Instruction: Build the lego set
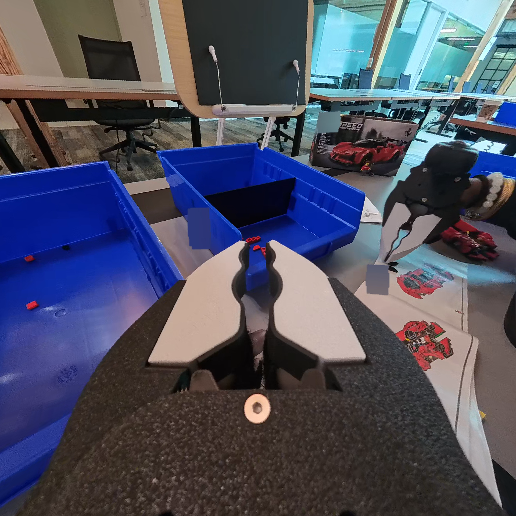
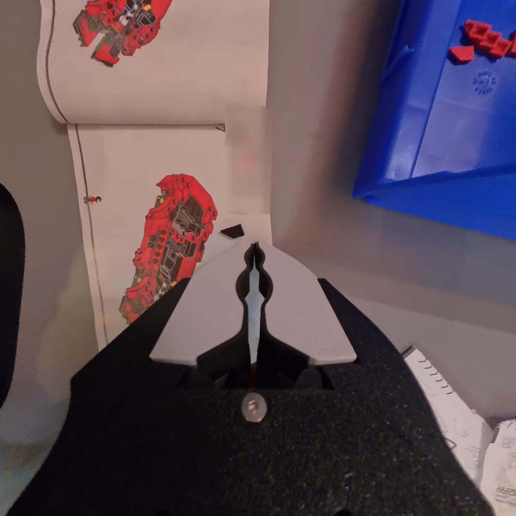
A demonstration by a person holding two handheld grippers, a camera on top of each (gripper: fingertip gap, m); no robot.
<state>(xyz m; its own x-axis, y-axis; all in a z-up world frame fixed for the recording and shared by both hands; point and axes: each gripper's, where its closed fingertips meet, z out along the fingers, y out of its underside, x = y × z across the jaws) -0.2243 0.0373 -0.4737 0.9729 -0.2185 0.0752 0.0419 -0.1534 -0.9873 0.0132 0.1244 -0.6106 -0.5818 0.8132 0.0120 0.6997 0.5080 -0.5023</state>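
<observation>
Left tool: the left tool (image 1: 257, 247) hangs over the near edge of the middle blue bin (image 1: 329, 201), its 2 grey fingers (image 1: 212, 301) parted by a narrow gap with nothing between them.
Right tool: the right tool (image 2: 255, 245) has its tips pressed together just above the instruction booklet (image 2: 167, 150); whether a thin piece is pinched there, I cannot tell. In the left wrist view it (image 1: 391, 255) points down at the booklet's far corner.
Black pieces: 1 small black piece (image 2: 232, 231) lies on the page just beside the right tool's tips; the left wrist view shows 2 (image 1: 393, 266) there.
Red car: a partly built red model (image 1: 472, 243) sits on the surface beyond the right tool, near the booklet.
Middle bin: a black divider (image 1: 251, 205) crosses it; several loose red bricks (image 1: 255, 241) lie in the near compartment.
Left bin: a larger blue bin (image 1: 69, 321) holds 2 red bricks (image 1: 31, 305) and 1 dark piece (image 1: 66, 247).
Box: the set's box (image 1: 363, 145) stands at the far side of the surface.
Papers: white sheets (image 2: 460, 424) lie at the right tool's right.
</observation>
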